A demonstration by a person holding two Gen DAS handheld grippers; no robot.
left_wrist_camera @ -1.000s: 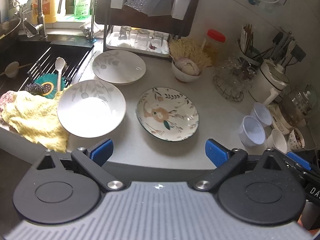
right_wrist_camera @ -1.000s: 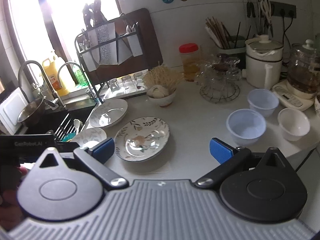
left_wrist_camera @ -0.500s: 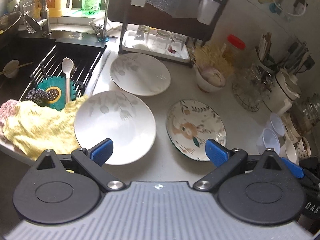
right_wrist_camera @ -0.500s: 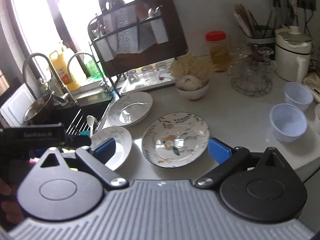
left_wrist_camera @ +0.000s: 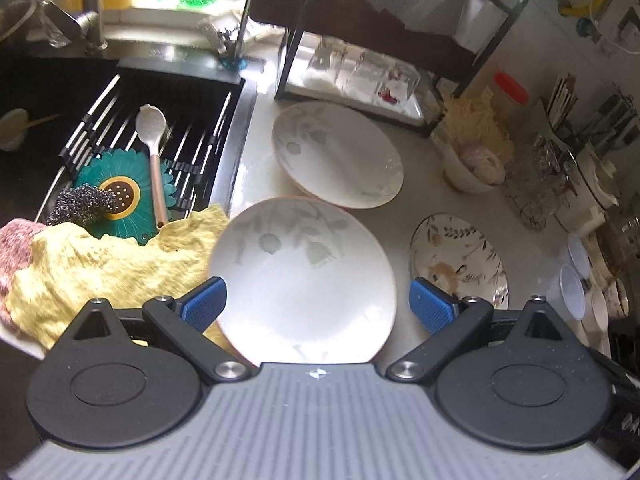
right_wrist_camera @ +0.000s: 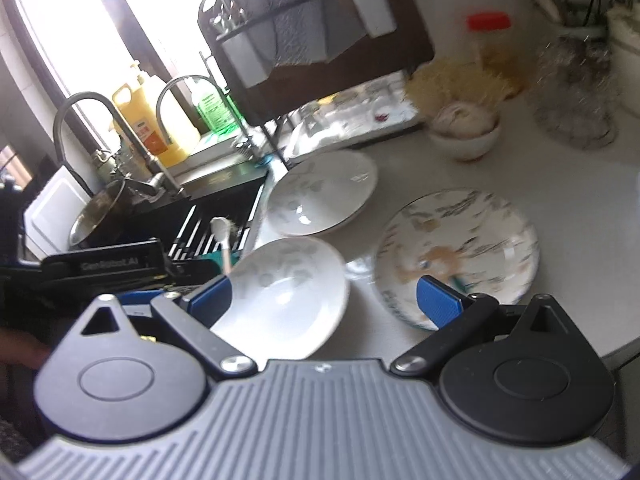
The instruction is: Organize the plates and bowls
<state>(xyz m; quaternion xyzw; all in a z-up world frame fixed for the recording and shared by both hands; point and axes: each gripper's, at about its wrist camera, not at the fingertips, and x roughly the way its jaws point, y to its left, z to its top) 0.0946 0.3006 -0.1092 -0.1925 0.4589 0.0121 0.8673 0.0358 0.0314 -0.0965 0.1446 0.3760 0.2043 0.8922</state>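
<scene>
A white leaf-patterned plate (left_wrist_camera: 304,280) lies at the counter's front, next to the sink. My left gripper (left_wrist_camera: 318,306) hovers over it, open, with the plate showing between its blue pads, which do not touch it. A second white plate (left_wrist_camera: 340,156) lies behind it, and a floral plate (left_wrist_camera: 460,260) to the right. In the right wrist view my right gripper (right_wrist_camera: 325,300) has its jaws closing with nothing pressed between them. The near white plate (right_wrist_camera: 284,292) sits by its left finger and the floral plate (right_wrist_camera: 460,248) behind its right finger.
A yellow cloth (left_wrist_camera: 112,272) drapes over the sink edge, touching the near plate. The sink rack (left_wrist_camera: 120,120) holds a spoon and scrubber. A dish rack (left_wrist_camera: 380,40) stands at the back. A small bowl (left_wrist_camera: 472,168) and plastic cups (left_wrist_camera: 568,288) sit to the right.
Both grippers have moved left and closer to the counter. The near white plate now fills the gap between the left fingers. The right jaws look slightly narrower.
</scene>
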